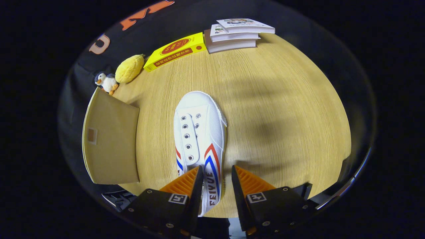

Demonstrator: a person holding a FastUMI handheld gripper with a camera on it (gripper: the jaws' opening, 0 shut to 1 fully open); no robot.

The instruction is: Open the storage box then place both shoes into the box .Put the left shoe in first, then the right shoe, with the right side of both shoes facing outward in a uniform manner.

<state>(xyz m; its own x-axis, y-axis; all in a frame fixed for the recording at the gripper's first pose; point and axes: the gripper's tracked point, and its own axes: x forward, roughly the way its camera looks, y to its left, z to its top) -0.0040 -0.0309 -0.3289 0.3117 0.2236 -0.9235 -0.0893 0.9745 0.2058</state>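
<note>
A white canvas shoe (199,126) with red and blue side stripes lies on the wooden table (282,109), toe pointing away from me. My gripper (215,186) straddles the shoe's heel-end side wall. The left finger (189,181) is over the shoe's opening and the right finger (247,182) is outside it. A thin strip of table shows between the right finger and the shoe, so the gripper is open. To the left of the shoe stands a tan storage box (111,139), with one flat panel facing me. Its inside is hidden.
Beyond the box sit a small penguin plush (106,82) and a yellow plush (129,68). A yellow book (176,50) and a stack of books (232,35) lie at the table's far edge. Bare tabletop stretches to the right of the shoe.
</note>
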